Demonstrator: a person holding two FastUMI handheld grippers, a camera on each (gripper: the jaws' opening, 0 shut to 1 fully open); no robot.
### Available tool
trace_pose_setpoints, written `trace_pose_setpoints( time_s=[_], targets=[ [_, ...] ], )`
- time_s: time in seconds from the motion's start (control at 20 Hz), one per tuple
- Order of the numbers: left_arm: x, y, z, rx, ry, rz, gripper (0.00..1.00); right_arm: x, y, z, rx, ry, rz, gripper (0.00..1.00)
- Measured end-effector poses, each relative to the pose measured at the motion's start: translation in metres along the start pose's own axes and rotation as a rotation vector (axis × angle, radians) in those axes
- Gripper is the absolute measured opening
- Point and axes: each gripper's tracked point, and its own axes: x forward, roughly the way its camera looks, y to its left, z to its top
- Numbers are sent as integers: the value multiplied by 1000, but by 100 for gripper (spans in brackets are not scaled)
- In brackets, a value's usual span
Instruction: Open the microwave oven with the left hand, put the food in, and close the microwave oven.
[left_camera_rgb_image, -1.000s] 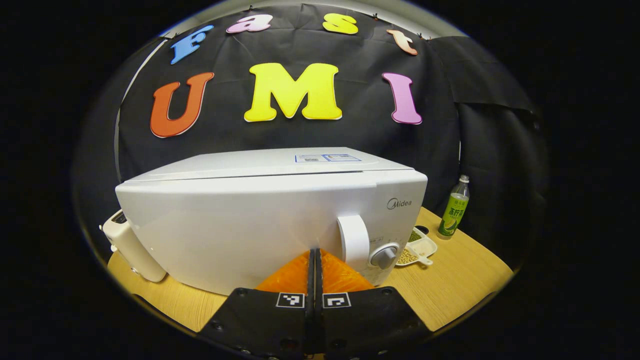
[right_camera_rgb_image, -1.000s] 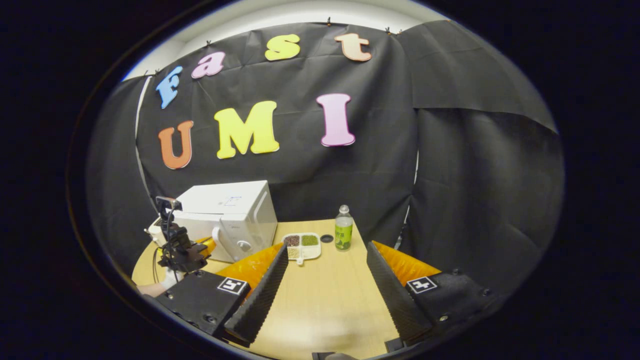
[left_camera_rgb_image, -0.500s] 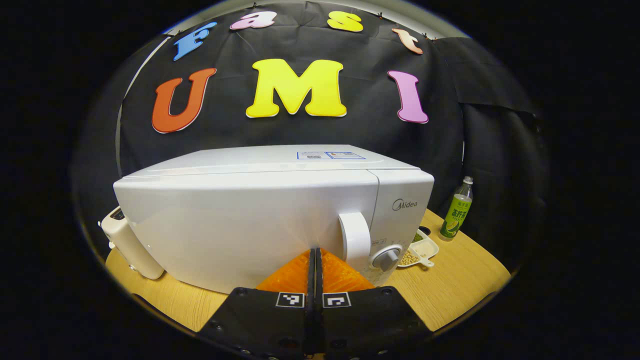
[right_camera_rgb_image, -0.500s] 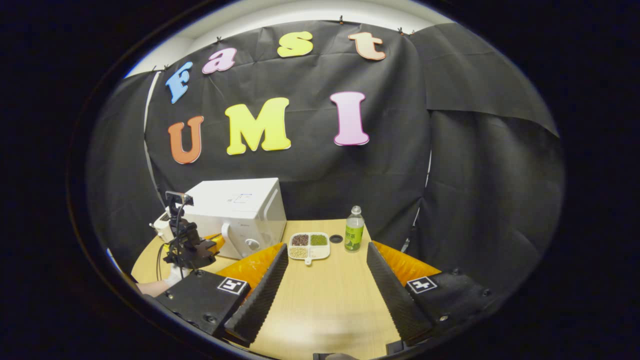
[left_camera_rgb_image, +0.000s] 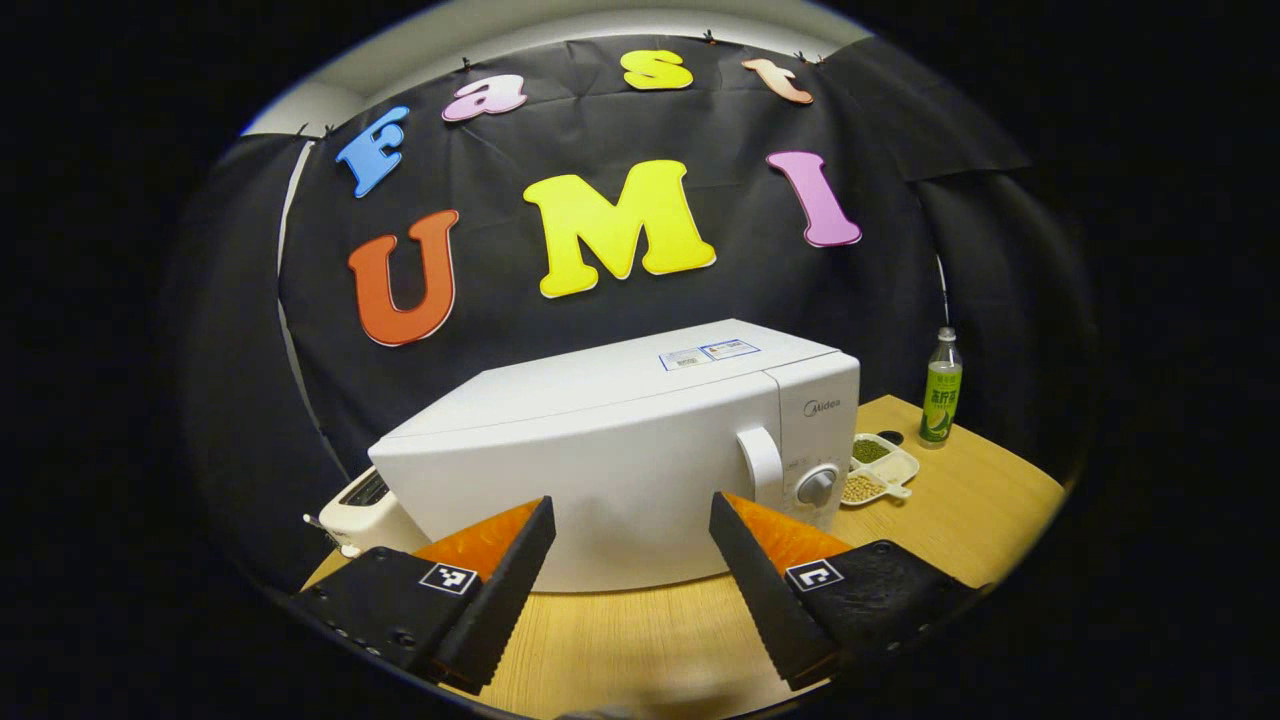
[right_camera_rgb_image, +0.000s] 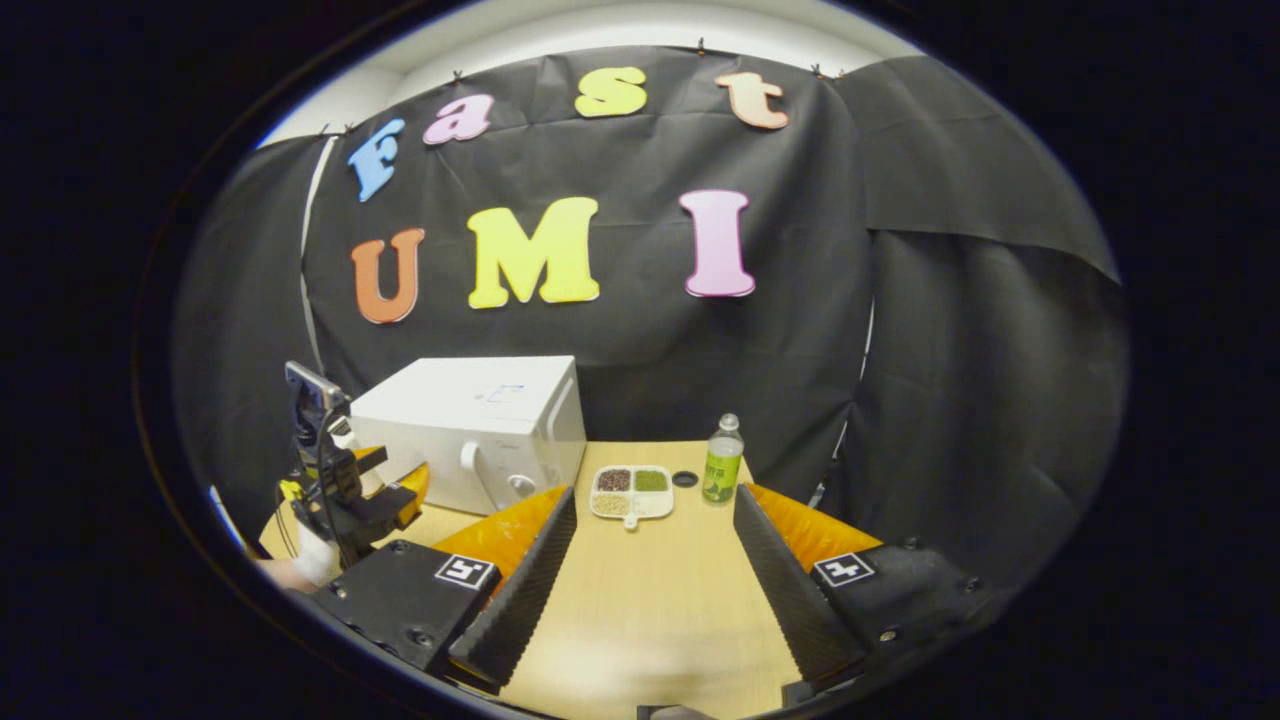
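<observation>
Your left gripper (left_camera_rgb_image: 630, 585) has backed away from the microwave oven (left_camera_rgb_image: 640, 450) and spread its jaws wide, holding nothing. The door is shut; the food tray (right_camera_rgb_image: 631, 492) sits untouched on the tabletop (right_camera_rgb_image: 650, 600), beyond your right gripper (right_camera_rgb_image: 650, 590), jaws wide and empty.

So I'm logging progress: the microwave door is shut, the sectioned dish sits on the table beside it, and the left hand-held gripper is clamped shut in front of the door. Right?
Not quite. The left hand-held gripper is open, its fingers spread apart in front of the door, as the left gripper view shows. The rest holds: the microwave is shut and the dish sits on the table beside it.
</observation>
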Motion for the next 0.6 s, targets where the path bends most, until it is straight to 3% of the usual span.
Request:
trace_pose_setpoints(
  time_s=[0.05,0.1,0.15,0.25,0.3,0.5,0.55,0.6],
  targets=[
    [-13,5,5,-11,-7,-5,96,-3,8,1,-14,-6,5,92],
    [-27,13,11,-24,-16,2,96,-6,16,0,-24,-14,11,100],
    [-41,25,16,-43,-17,27,96,-9,25,1,-37,-22,18,92],
    [-71,42,25,-83,-18,43,96,-14,41,1,-72,-42,24,92],
    [-85,46,31,-112,-18,33,96,-16,51,0,-80,-50,32,100],
    [-141,75,60,-137,-57,21,96,-16,84,0,-59,-74,62,100],
    [-150,86,66,-131,-66,38,96,-17,90,2,-47,-82,63,92],
    [-159,95,74,-132,-77,46,96,-17,94,3,-31,-92,59,100]
  ],
)
